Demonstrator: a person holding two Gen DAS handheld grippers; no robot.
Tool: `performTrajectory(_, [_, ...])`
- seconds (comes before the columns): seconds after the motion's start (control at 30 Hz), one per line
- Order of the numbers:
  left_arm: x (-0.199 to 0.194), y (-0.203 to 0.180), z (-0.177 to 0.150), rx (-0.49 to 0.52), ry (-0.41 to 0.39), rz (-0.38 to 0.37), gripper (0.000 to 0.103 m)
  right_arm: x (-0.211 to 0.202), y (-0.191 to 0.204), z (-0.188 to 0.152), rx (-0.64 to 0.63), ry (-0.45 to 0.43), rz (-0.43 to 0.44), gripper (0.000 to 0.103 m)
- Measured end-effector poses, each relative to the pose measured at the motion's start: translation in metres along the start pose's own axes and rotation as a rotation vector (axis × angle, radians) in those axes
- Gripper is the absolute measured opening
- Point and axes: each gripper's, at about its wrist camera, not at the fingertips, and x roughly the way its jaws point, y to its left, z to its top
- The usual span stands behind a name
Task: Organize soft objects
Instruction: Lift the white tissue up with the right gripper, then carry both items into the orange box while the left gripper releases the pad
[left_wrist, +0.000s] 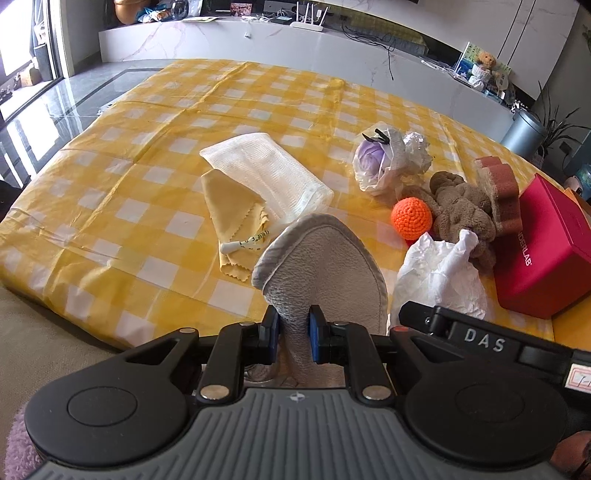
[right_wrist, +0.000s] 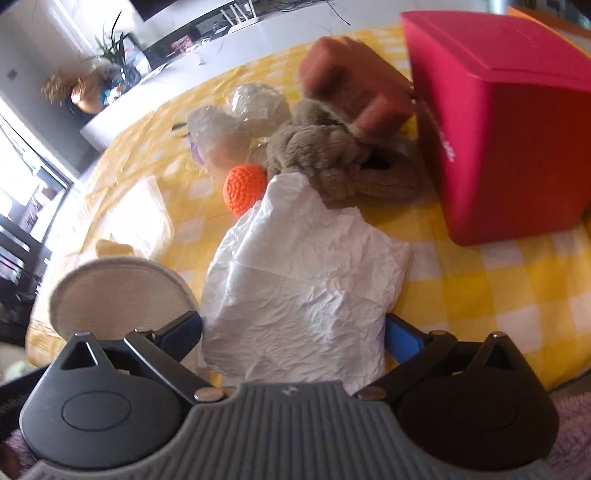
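Landmark: red box (right_wrist: 509, 122), standing at the right edge of the bench (left_wrist: 122, 177) with its yellow checked cover.

Item 1 — white crumpled bag (right_wrist: 303, 280). Lies on the cover on the near-left side of the red box, close to it but apart. Its long axis runs from the right tongs (right_wrist: 293, 328) away toward the brown plush toy (right_wrist: 332, 158), and its narrow far tip touches or overlaps the plush. Its broad near end sits directly between the two blue pads of the right tongs. Those tongs stand wide apart, the pads flanking the bag with no clear press on it; I judge it not gripped. The view is blurred, so contact at the pad faces cannot be told for certain.

Item 2 — grey oval pad (left_wrist: 325, 269), a soft quilted piece with a piped rim. Clamped at its narrow lower end in the left tongs (left_wrist: 293, 339), which are nearly together on it. It stands up from the tongs, left of the white bag and farther from the red box than the bag is.

Items beyond, all left of the box: rust sponge (right_wrist: 354, 92) against the box's left face, orange knit ball (right_wrist: 245, 186), purple flower in clear wrap (left_wrist: 373, 162), white mesh pouch (left_wrist: 266, 173), yellow cloth (left_wrist: 229, 210).

Governing relation — the bag lies dead ahead of the right tongs, lengthwise along their pointing line. The right hand is the nearer; the left is occupied.
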Motion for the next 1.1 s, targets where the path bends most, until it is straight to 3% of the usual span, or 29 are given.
performTrajectory(0.2, [0.007, 0.004, 0.001, -0.027, 0.024, 0.002, 0.018, 0.011, 0.021, -0.012, -0.159, -0.041, -0.076, 0.095])
performTrajectory(0.3, [0.007, 0.003, 0.0, -0.025, 0.027, 0.004, 0.018, 0.011, 0.027, -0.018, -0.231, -0.071, -0.094, 0.079])
performTrajectory(0.47, [0.007, 0.002, -0.002, -0.016, 0.016, -0.004, 0.018, 0.008, 0.028, -0.019, -0.297, -0.083, -0.026, 0.033])
performTrajectory(0.57, [0.004, 0.002, -0.002, -0.012, -0.001, -0.001, 0.018, 0.003, 0.03, -0.02, -0.314, -0.094, -0.014, 0.021])
performTrajectory(0.83, [-0.024, -0.012, -0.007, 0.029, -0.099, 0.03, 0.018, -0.041, 0.016, -0.024, -0.292, -0.161, -0.001, 0.02])
performTrajectory(1.1, [-0.083, -0.045, -0.008, 0.089, -0.208, -0.034, 0.018, -0.118, -0.003, -0.021, -0.318, -0.321, 0.029, 0.02])
